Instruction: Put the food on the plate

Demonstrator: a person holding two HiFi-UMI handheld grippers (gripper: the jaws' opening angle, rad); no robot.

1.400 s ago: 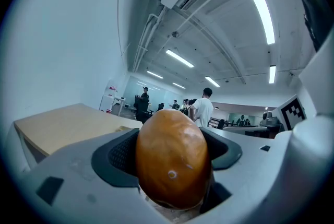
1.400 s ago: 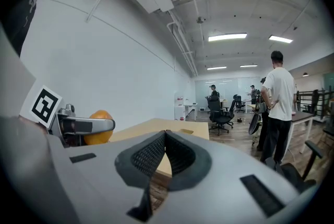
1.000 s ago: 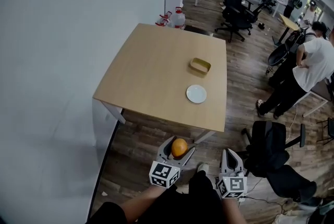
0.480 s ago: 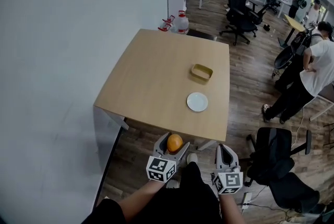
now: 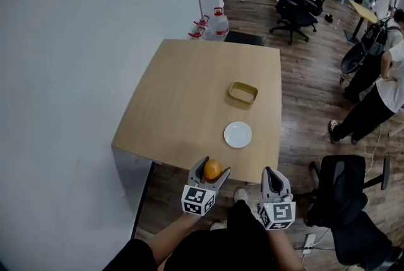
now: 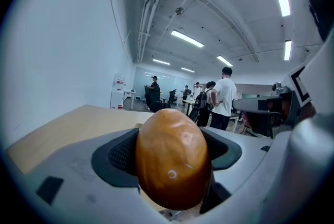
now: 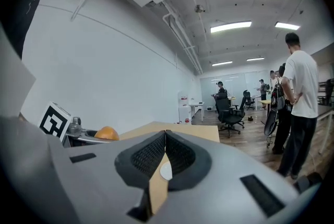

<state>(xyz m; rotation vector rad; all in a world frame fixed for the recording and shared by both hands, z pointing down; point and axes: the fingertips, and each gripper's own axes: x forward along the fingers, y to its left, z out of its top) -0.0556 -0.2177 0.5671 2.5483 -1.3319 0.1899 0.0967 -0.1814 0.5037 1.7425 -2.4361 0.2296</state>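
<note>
One wooden bench [image 5: 189, 93] carries a tan tray [image 5: 242, 93] and, nearer its close edge, a white plate [image 5: 238, 134]; both tongs hover by that edge; the left tongs [image 5: 212, 167] grasp an orange [image 6: 172, 160], apart from the plate; the right tongs [image 5: 273, 174] are clenched on nothing.

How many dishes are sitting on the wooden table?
2. A round white plate lies near the table edge closest to the person, on the right; a tan rectangular dish sits just beyond it. None looks hidden.
</note>
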